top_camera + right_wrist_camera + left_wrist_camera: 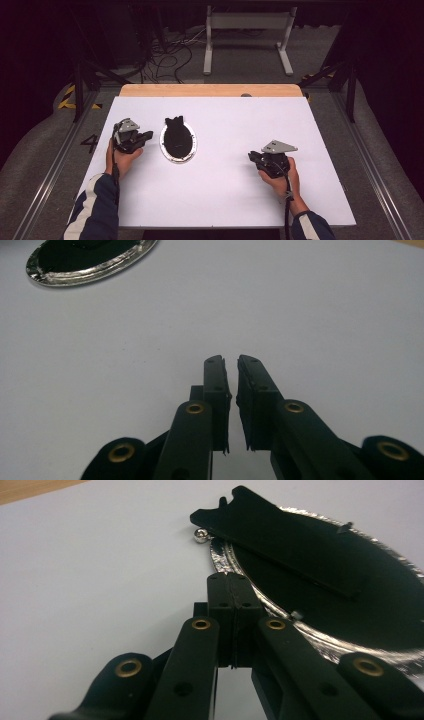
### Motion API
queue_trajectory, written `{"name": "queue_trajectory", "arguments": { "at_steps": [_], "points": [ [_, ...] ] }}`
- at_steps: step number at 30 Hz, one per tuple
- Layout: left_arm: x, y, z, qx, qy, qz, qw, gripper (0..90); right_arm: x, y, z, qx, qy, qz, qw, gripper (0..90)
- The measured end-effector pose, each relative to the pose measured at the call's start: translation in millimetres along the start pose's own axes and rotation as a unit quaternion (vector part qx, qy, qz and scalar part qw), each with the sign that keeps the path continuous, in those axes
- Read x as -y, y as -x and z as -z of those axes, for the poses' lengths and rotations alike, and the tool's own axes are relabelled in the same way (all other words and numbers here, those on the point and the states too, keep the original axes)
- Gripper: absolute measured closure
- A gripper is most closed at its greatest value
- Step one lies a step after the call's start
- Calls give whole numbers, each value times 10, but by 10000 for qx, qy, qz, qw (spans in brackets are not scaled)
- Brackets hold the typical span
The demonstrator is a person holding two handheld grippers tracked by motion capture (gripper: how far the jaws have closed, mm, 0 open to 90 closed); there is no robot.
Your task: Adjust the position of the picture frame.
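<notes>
An oval plate with a silver rim (pixel 163 145) and a black inside lies on the white board, left of the middle. A flat black piece (pixel 174 122) with a notched end rests across its far end and juts over the rim. In the left gripper view this black piece (pixel 290 545) lies on the plate rim (pixel 320 640), with a small silver ball (pixel 201 535) beside it. My left gripper (pixel 148 135) (pixel 233 580) is shut and empty, its tip at the plate's left rim. My right gripper (pixel 251 156) (pixel 232 361) sits far right of the plate (pixel 85 275), jaws together but for a thin slit, holding nothing.
The white board (pixel 225 190) covers a wooden table whose far edge (pixel 210 90) shows. Beyond it are a white stand (pixel 247 22) and loose cables (pixel 170 55) on the floor. Bare board lies between the two hands.
</notes>
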State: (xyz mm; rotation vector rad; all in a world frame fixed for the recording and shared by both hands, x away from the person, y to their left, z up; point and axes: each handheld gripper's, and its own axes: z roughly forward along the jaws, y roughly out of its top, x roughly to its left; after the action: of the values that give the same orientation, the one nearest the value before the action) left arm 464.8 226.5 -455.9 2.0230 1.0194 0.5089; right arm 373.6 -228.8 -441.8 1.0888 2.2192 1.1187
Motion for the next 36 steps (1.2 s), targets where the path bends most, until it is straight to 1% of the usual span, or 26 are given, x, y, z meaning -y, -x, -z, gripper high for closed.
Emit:
{"name": "queue_trajectory", "arguments": {
  "at_steps": [1, 2, 4, 5, 6, 7, 8, 9, 10, 11, 12, 14, 17, 19, 20, 23, 25, 26, 29, 30, 31, 32, 33, 34, 35, 36],
  "points": [
    [0, 13, -47, -62, -64, -18, 10000, 896, 19, -19, 5, 0, -26, 35, 10000, 829],
    [2, 18, -93, -31, -144, -58, 9999, 896, 42, -40, 8, 12, -98, 103, 9999, 828],
    [3, 31, -126, -29, -138, -24, 9999, 896, 84, -51, 12, -12, -145, 96, 9998, 825],
    [-1, 32, -141, -29, -158, -65, 9998, 896, 92, -50, 13, -15, -152, 96, 9998, 824],
    [-9, 18, -168, 61, -253, 38, 9997, 896, 98, -47, 17, -6, -154, 88, 9998, 823],
    [-24, -8, -184, 134, -232, 189, 9995, 892, 102, -46, 22, 4, -155, 81, 9998, 821],
    [-41, -22, -201, 216, -87, 335, 9992, 893, 108, -47, 24, -4, -159, 65, 9999, 819],
    [-50, -12, -222, 269, -124, 318, 9991, 894, 114, -50, 26, 7, -180, 76, 9998, 817],
    [-70, 40, -271, 99, -319, 124, 9994, 890, 119, -52, 27, 18, -184, 88, 9998, 814],
    [-70, 40, -271, 99, -319, 124, 9994, 900, 119, -52, 27, 18, -184, 88, 9998, 814],
    [-81, 55, -282, 50, -375, 5, 9993, 900, 130, -54, 31, 35, -186, 87, 9998, 815],
    [-81, 46, -290, 92, -422, 73, 9990, 900, 134, -50, 36, 37, -194, 77, 9998, 815],
    [-86, 62, -297, 92, -448, 51, 9989, 900, 145, -37, 29, 23, -211, 69, 9998, 819],
    [-93, 67, -302, 140, -466, -55, 9988, 900, 143, -37, 27, 17, -206, 71, 9998, 821],
    [-98, 82, -306, 125, -475, -49, 9988, 900, 140, -40, 26, 13, -212, 76, 9997, 823],
    [-122, 128, -332, 162, -482, -211, 9985, 900, 134, -49, 13, -4, -222, 104, 9997, 825],
    [-145, 184, -347, 121, -540, -356, 9978, 900, 129, -46, 1, -2, -239, 121, 9996, 830],
    [-156, 197, -352, 145, -556, -431, 9974, 900, 126, -41, -2, 4, -240, 116, 9996, 833],
    [-171, 250, -377, 197, -542, -456, 9973, 900, 99, -8, -10, 43, -180, 65, 9998, 845],
    [-176, 254, -380, 199, -548, -500, 9970, 900, 80, 12, -15, 48, -145, 36, 9999, 853],
    [-175, 268, -387, 195, -520, -480, 9973, 900, 70, 26, -22, 47, -121, 22, 9999, 862],
    [-183, 281, -388, 207, -538, -523, 9970, 900, 60, 33, -28, 48, -106, -11, 9999, 874],
    [-184, 303, -394, 269, -538, -473, 9971, 900, 45, 44, -41, 41, -90, -12, 10000, 885],
    [-191, 320, -400, 308, -537, -508, 9968, 900, 30, 48, -56, 30, -81, -27, 10000, 890],
    [-210, 333, -408, 382, -582, -441, 9966, 900, 13, 51, -76, 15, -65, -23, 10000, 891],
    [-242, 329, -422, 561, -597, -247, 9963, 900, -4, 53, -95, 22, -52, -38, 10000, 890]
  ]
}}
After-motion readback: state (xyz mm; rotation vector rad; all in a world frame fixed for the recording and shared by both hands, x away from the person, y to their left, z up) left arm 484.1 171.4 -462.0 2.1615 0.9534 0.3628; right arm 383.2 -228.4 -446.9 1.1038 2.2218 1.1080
